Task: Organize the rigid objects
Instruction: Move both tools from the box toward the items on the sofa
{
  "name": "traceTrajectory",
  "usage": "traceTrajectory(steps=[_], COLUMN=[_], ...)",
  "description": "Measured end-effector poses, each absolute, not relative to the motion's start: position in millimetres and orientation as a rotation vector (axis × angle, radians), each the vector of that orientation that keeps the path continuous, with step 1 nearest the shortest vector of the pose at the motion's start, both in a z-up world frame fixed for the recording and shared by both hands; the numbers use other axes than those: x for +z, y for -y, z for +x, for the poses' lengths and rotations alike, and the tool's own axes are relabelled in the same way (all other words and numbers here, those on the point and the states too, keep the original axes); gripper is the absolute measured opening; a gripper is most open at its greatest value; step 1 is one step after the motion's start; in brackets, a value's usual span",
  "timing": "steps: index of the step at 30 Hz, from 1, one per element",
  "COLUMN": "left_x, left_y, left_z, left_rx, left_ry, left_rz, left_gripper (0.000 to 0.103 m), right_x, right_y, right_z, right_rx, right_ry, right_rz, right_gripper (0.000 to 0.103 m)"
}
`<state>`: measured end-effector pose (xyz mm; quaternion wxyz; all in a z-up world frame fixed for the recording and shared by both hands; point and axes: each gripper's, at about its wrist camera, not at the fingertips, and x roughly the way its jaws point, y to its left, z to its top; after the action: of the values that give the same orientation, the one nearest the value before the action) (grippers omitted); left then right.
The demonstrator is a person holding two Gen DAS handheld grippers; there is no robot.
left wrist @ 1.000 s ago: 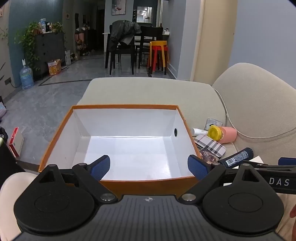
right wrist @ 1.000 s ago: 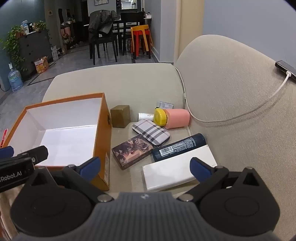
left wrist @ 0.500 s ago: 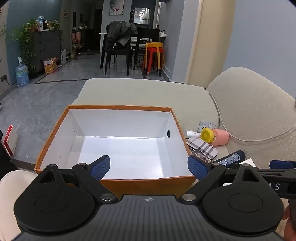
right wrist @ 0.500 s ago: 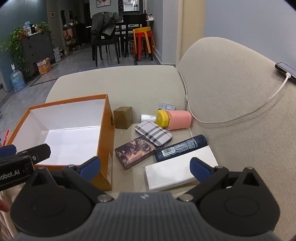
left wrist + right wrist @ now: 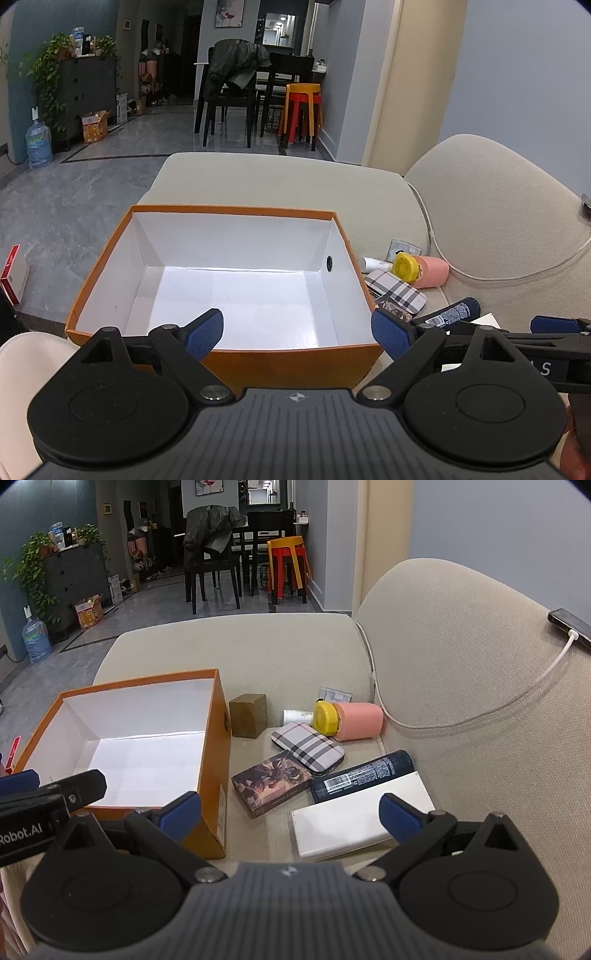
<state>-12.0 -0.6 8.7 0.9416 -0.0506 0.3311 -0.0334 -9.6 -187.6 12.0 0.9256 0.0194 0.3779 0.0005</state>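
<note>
An orange box (image 5: 288,360) with a white inside stands empty on the beige sofa; it also shows in the right wrist view (image 5: 214,746). Right of it lie a brown cube (image 5: 248,720), a plaid case (image 5: 307,747), a pink container with a yellow lid (image 5: 351,722), a printed card box (image 5: 271,782), a dark spray can (image 5: 362,777) and a flat white box (image 5: 362,821). My left gripper (image 5: 297,334) is open and empty over the box's near wall. My right gripper (image 5: 290,814) is open and empty, just before the white box.
A phone (image 5: 570,627) on a white cable (image 5: 480,722) rests on the sofa back at right. A small white tube (image 5: 297,716) and a packet (image 5: 334,695) lie behind the pink container. The sofa edge drops to the floor at left.
Both grippers have pulled back and risen a little, so the box and the objects sit farther away in view. Both stay open and nothing was picked up.
</note>
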Motion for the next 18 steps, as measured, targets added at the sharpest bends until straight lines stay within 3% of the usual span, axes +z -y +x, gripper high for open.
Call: traceTrajectory(steps=[18], left_x=[8.8], left_y=[-0.4], left_z=[-17.3], left_rx=[-0.058], left_ry=[-0.67], left_rz=[-0.092], left_gripper=[0.103], right_x=[15.6], right_y=[186.6], right_z=[-19.0], right_rx=[0.005], right_ry=[-0.762], right_rz=[0.041], right_gripper=[0.101])
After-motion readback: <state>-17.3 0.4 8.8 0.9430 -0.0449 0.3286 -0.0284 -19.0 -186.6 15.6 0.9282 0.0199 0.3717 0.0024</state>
